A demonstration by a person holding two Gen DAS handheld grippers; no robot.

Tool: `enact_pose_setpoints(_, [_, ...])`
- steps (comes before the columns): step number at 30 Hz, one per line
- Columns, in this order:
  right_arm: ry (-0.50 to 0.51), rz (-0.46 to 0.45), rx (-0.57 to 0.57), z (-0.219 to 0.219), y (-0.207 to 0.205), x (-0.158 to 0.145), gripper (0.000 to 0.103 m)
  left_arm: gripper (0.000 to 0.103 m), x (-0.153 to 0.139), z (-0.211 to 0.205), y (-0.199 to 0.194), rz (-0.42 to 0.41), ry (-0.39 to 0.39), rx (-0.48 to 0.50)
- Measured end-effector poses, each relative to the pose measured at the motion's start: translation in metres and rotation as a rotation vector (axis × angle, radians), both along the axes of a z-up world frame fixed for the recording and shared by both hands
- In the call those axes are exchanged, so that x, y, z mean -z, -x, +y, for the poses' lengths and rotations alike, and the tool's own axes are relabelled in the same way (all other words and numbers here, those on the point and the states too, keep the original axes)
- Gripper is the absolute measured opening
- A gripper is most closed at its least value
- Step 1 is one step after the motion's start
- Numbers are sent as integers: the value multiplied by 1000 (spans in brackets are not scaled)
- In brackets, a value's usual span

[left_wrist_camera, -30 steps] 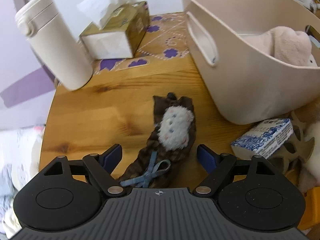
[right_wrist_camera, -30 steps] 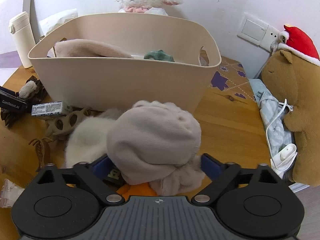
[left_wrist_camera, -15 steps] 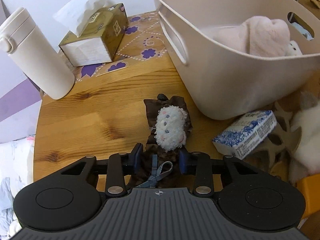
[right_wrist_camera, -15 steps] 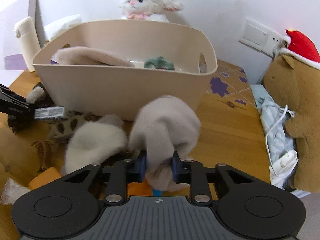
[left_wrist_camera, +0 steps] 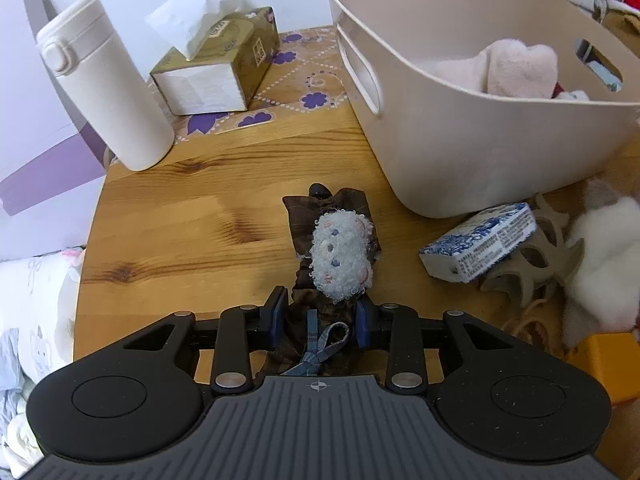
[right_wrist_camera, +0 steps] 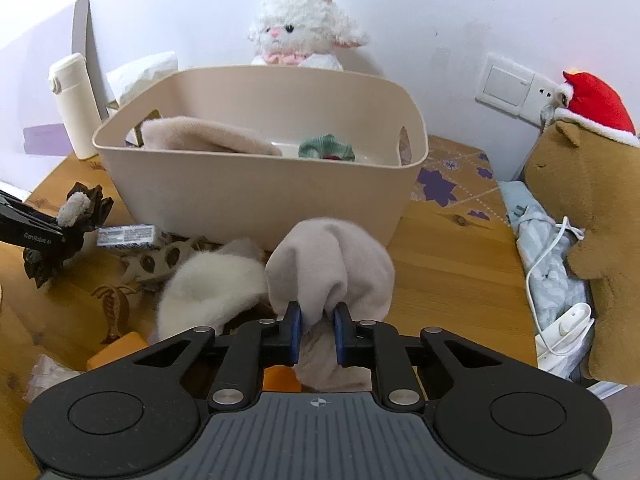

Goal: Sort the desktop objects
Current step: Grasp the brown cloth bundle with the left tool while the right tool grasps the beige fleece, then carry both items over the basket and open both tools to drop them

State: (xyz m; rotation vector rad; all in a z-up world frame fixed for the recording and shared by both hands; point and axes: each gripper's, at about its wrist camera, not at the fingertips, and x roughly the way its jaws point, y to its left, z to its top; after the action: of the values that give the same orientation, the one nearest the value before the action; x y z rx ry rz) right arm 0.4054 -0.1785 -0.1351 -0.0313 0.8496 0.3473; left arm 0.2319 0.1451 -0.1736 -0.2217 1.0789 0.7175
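My left gripper (left_wrist_camera: 320, 320) is shut on a brown plaid hair accessory (left_wrist_camera: 332, 252) with a white fluffy pad and a blue bow; it also shows in the right wrist view (right_wrist_camera: 76, 216), lifted off the table. My right gripper (right_wrist_camera: 317, 330) is shut on a beige plush cloth (right_wrist_camera: 332, 264), held above the table in front of the beige basket (right_wrist_camera: 256, 196). The basket (left_wrist_camera: 460, 148) holds a pink plush item (left_wrist_camera: 516, 68) and a green item (right_wrist_camera: 327, 148).
A white bottle (left_wrist_camera: 104, 84) and tissue box (left_wrist_camera: 220, 64) stand at the far left. A blue-white pack (left_wrist_camera: 480, 244), beige hair claw (left_wrist_camera: 532, 268) and white fluffy item (right_wrist_camera: 212, 292) lie by the basket. A lamb toy (right_wrist_camera: 298, 32) and brown plush (right_wrist_camera: 592, 216) flank it.
Both grippers closed from open, the left on the hair accessory, the right on the beige cloth. Both have since lifted their items a little.
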Motion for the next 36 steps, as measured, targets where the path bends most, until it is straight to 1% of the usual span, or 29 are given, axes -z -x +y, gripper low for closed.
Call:
enact_pose_setpoints(3, [-11, -13, -2, -2, 6, -7, 10, 34, -8, -5, 4, -16, -9, -2])
enact_pose_setpoints(5, [-40, -20, -8, -6, 10, -12, 2, 34, -14, -9, 6, -29, -17, -5])
enact_pose_setpoints(9, [-47, -26, -7, -8, 15, -17, 2, 34, -28, -17, 10, -60, -27, -7])
enact_pose_setpoints(13, [-54, -19, 7, -11, 20, -18, 2, 34, -37, -24, 11, -72, -37, -1])
enact_pose_setpoints(21, [-86, -61, 14, -16, 31, -35, 2, 34, -51, -35, 15, -104, -51, 18])
enact_pose_setpoints(25, [-104, -101, 11, -18, 32, -51, 2, 34, -64, -39, 16, -129, -63, 26])
enact_pose_setpoints(28, [-116, -138, 6, -21, 31, -66, 2, 34, -75, -42, 15, -150, -86, 37])
enact_pose_setpoints(36, [-130, -227, -3, -34, 8, -114, 2, 34, -114, -42, 5, -212, -121, 61])
